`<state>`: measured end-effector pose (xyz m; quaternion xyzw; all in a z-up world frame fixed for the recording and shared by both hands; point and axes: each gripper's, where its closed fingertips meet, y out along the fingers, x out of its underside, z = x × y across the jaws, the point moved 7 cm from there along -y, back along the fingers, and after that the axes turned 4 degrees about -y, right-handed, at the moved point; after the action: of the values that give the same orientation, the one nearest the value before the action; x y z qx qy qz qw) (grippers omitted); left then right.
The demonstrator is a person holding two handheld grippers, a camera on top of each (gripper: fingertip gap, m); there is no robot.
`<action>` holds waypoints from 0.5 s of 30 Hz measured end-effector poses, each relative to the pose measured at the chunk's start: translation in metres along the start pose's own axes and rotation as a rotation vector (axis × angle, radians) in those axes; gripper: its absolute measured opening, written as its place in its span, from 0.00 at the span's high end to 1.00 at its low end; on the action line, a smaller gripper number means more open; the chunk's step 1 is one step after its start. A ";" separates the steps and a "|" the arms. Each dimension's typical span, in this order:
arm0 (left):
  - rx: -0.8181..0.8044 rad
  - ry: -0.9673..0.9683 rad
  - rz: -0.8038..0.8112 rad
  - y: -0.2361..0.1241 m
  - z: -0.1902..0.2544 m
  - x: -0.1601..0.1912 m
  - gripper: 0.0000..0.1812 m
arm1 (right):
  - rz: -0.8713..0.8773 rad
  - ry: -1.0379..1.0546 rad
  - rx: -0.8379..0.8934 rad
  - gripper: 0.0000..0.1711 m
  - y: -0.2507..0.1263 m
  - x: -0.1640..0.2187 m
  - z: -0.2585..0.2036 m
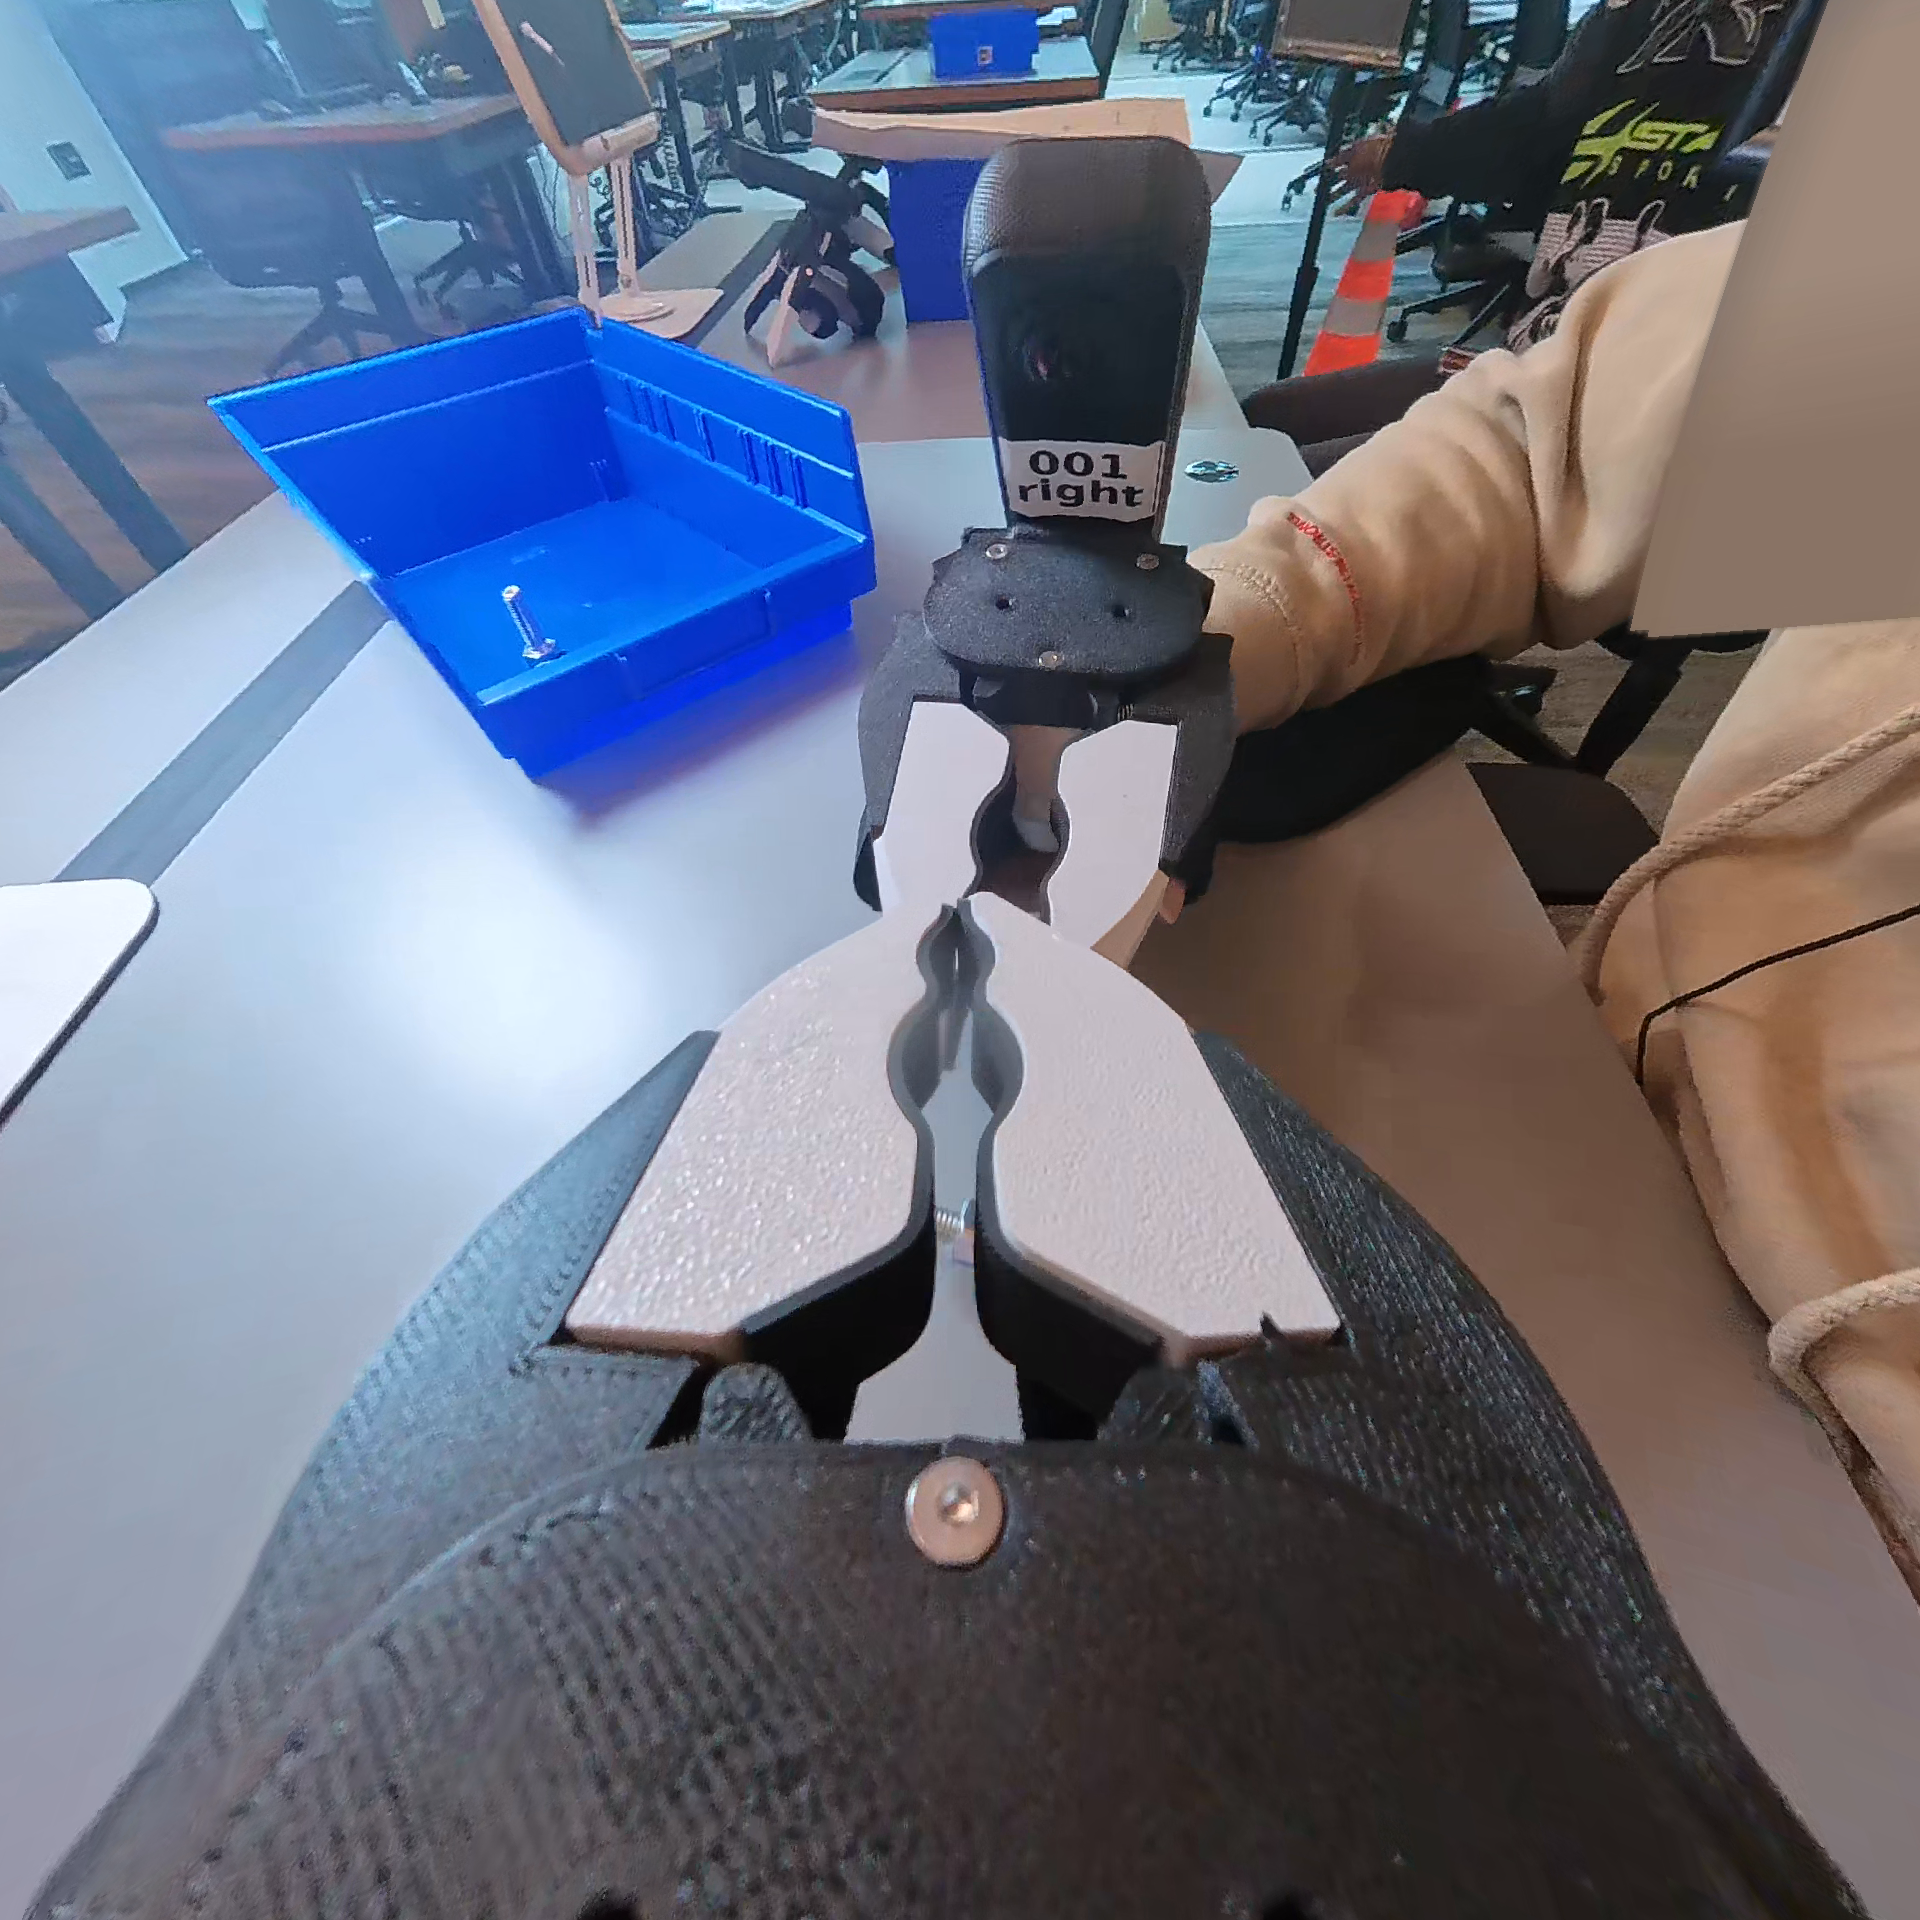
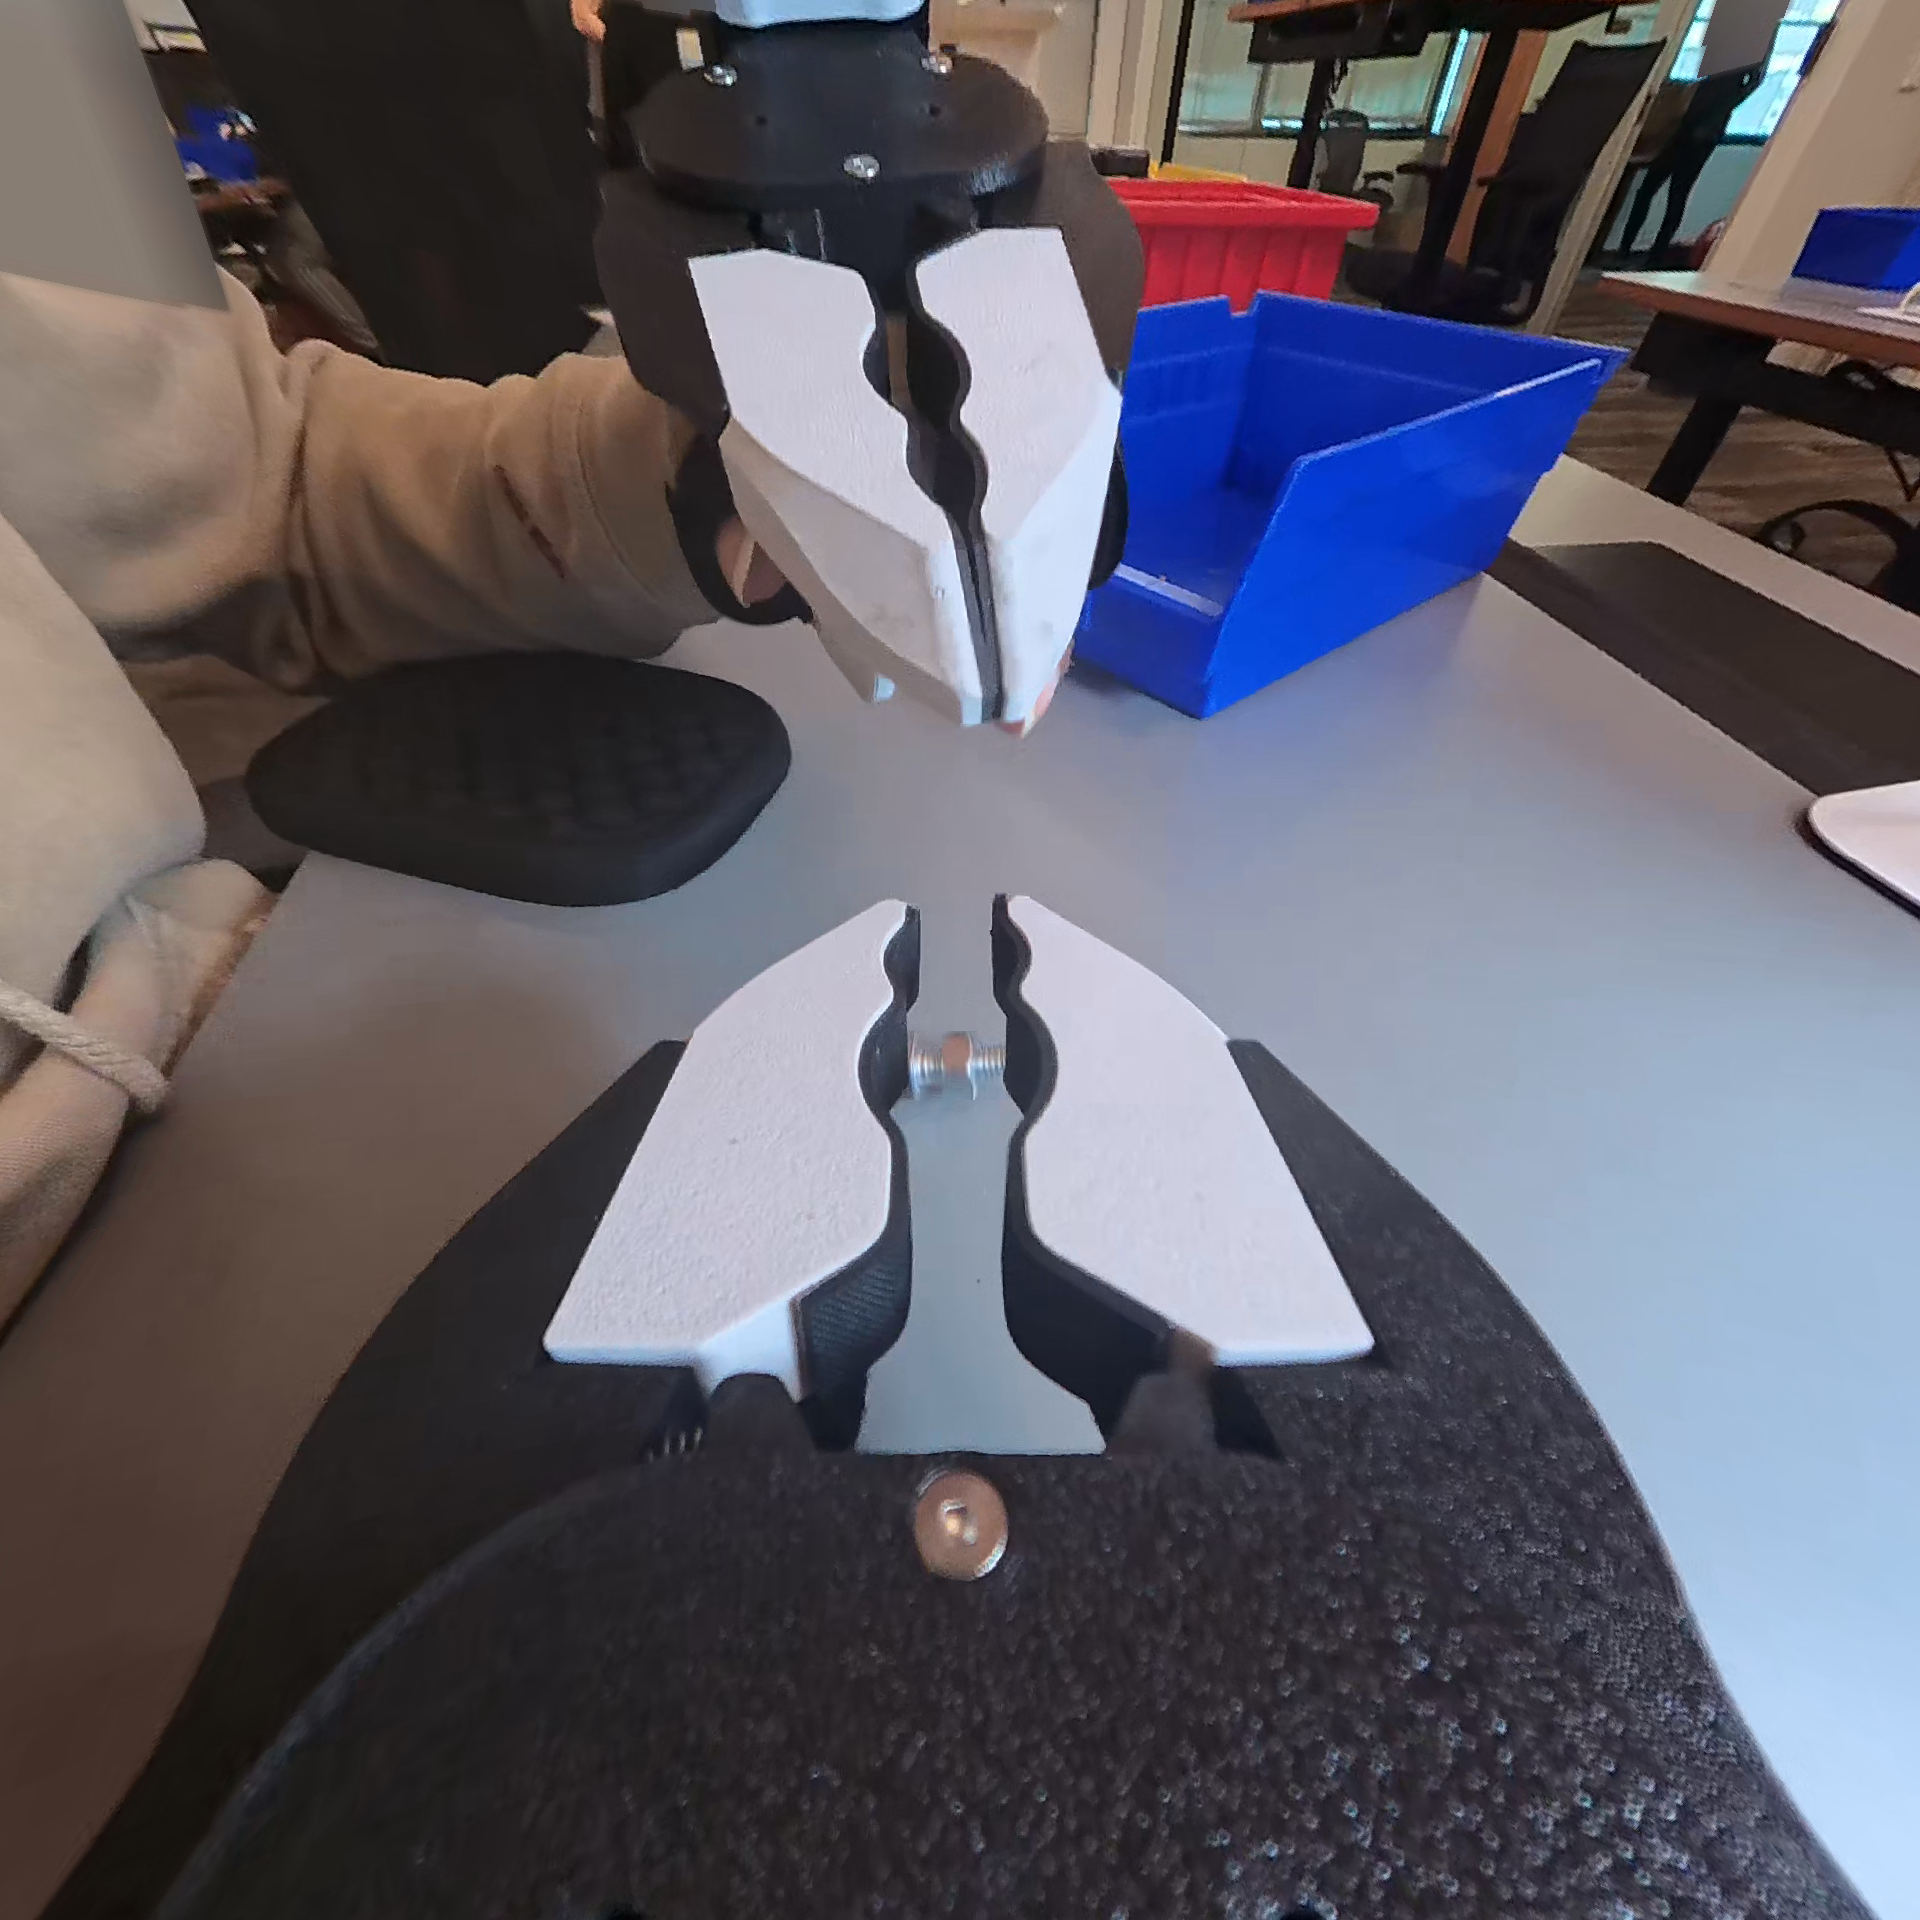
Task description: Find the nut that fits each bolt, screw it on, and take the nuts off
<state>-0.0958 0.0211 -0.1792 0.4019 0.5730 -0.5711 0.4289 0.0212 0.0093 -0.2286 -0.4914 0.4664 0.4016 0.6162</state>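
Bearing a white label (image 1: pixel 1081 480) with black print on its black handle, the right gripper (image 2: pixel 956 914) clamped a small bolt (image 2: pixel 957 1064) with a nut on it crosswise between its fingers. The left gripper (image 1: pixel 961 914) faced it tip to tip, closed, its tips together over the grey table (image 1: pixel 364 987). Beside them stood a blue bin (image 1: pixel 561 520) holding another bolt (image 1: pixel 523 621), with a black pad (image 2: pixel 520 774) near the person's sleeve (image 2: pixel 343 499).
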 end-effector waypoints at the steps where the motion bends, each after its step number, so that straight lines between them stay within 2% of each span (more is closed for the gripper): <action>1: -0.005 0.001 -0.006 -0.001 -0.001 0.001 1.00 | -0.010 -0.001 0.005 0.92 0.000 0.001 0.001; 4: -0.012 -0.006 -0.052 -0.001 -0.006 0.008 1.00 | -0.063 -0.017 0.025 0.92 0.002 0.006 0.002; 7: -0.040 -0.013 -0.103 -0.001 -0.016 0.021 0.98 | -0.204 -0.047 0.052 0.89 0.007 0.017 0.003; 10: -0.006 -0.064 -0.183 0.000 -0.020 0.035 0.87 | -0.354 -0.100 0.022 0.82 0.010 0.024 -0.003; 15: 0.015 -0.064 -0.203 0.003 -0.019 0.049 0.83 | -0.524 -0.020 0.002 0.69 0.023 0.036 -0.011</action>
<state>-0.1084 0.0384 -0.2269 0.3265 0.5926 -0.6283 0.3840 0.0056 0.0041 -0.2697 -0.5908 0.3175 0.2325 0.7044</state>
